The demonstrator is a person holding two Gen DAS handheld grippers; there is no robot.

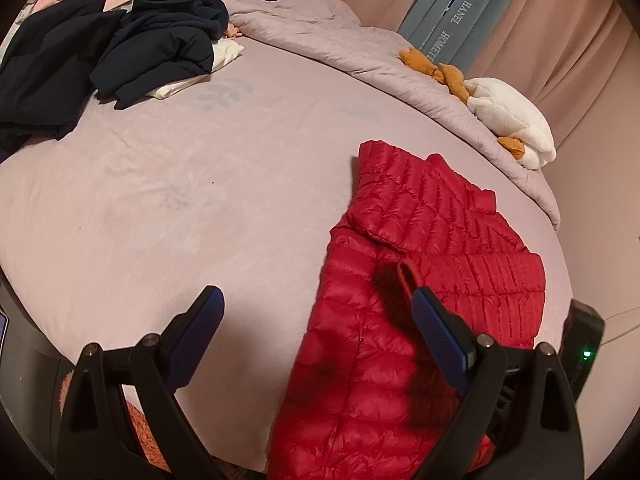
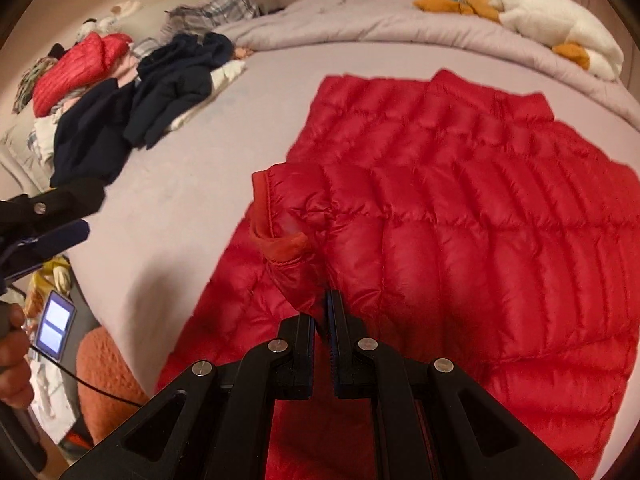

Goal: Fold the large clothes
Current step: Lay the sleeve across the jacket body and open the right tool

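I see right gripper (image 2: 323,312) clamped on fold of red puffer jacket (image 2: 460,208), sleeve cuff (image 2: 276,236) lifted just beyond its tips. My left gripper (image 1: 316,320) spread apart, holding nothing, one finger over jacket edge. Jacket lies flat on bed (image 1: 180,208). Farther: dark clothes pile (image 1: 120,48), rumpled quilt (image 1: 320,36), plush toy (image 1: 508,116) on it.

Lilac bed (image 1: 160,208), pinkish curtains (image 1: 560,40)
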